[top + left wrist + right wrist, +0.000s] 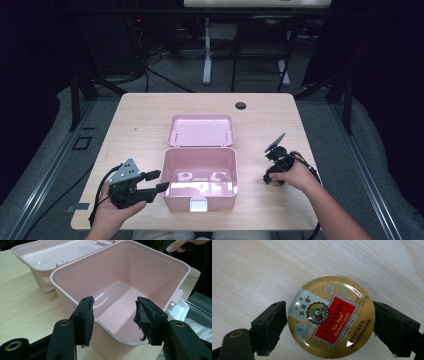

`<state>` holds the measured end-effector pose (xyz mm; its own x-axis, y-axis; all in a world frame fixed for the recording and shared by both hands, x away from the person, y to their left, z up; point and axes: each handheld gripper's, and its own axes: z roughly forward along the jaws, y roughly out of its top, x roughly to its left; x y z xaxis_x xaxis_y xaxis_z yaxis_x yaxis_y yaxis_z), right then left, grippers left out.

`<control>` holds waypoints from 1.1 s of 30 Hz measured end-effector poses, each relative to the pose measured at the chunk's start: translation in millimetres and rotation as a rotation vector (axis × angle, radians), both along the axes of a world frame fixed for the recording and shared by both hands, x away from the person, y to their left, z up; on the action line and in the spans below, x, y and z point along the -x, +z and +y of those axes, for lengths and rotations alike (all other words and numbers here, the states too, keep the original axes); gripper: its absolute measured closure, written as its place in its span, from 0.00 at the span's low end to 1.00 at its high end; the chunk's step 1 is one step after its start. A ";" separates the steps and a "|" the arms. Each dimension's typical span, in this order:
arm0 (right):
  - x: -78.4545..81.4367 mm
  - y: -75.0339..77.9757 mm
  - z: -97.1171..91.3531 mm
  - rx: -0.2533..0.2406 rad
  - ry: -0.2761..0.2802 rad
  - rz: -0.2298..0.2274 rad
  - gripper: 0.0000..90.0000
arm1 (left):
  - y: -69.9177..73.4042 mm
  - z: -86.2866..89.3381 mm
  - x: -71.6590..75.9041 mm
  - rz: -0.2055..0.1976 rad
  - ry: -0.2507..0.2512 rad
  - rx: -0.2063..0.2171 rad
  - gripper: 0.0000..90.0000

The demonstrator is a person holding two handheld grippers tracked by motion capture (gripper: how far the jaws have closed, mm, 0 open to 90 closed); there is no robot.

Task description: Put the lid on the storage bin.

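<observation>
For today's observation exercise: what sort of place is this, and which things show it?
Probably a lab or workshop: a bare wooden table with a cable hole, trailing cables on the floor behind, and metal stand legs around it.

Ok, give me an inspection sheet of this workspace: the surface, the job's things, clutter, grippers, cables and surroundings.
Surface: light wooden table with a round cable hole near the far edge.
Job's things: round candy tin lying flat on the table, label up; pink box open and empty, its lid folded back behind it.
Clutter: nothing seen.
Grippers: right gripper set down over the tin, a jaw at each side, at or very near its rim; contact too close to tell. Left gripper open, holding nothing, jaws astride the near wall of the box.
Cables: a black cable trails from the left gripper.
Surroundings: dark room, grey floor, black stands and a white desk leg beyond the table.
</observation>
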<state>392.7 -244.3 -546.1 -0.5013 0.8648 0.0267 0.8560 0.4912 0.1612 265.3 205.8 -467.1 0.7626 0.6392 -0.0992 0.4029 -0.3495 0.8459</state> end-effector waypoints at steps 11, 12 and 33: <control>-2.1 -4.7 -0.4 0.013 -0.006 0.014 0.21 | -0.2 0.7 -0.5 -0.004 0.001 -0.003 0.54; -2.1 -5.1 -0.3 0.011 -0.007 0.016 0.21 | -0.2 0.7 -0.5 -0.004 0.001 -0.003 0.54; -0.6 16.4 8.0 0.032 0.026 0.013 0.22 | 0.8 1.6 -0.3 -0.005 0.003 -0.002 0.54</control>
<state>393.3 -236.4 -529.7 -0.5232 0.8522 0.0058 0.8449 0.5179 0.1337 265.6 207.4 -466.3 0.7614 0.6415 -0.0941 0.3994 -0.3497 0.8475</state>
